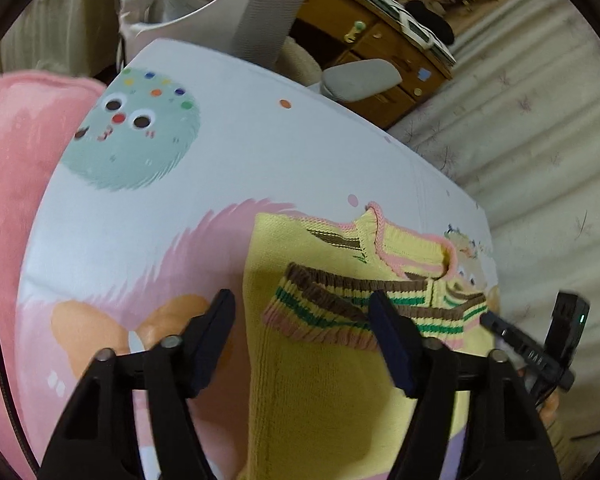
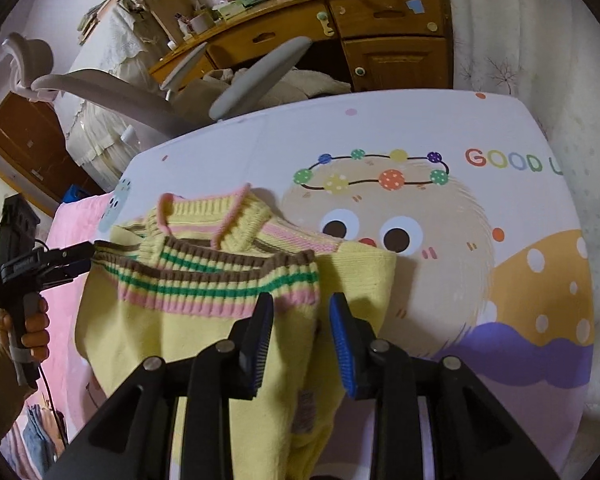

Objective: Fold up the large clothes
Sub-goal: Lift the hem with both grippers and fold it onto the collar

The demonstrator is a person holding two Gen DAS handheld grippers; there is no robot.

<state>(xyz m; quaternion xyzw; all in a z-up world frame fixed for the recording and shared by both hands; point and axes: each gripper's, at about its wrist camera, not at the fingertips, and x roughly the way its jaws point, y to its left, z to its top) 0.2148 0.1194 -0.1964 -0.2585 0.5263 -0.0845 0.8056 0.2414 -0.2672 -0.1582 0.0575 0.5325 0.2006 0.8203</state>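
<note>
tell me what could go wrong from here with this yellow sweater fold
1. The striped hem lies skewed across the yellow sweater, so the fold may set crooked.
2. Both the left gripper and right gripper have open jaws over loose knit; pulling back could snag it.
3. The sweater sits near the edge of the printed sheet and might slide off.
</note>
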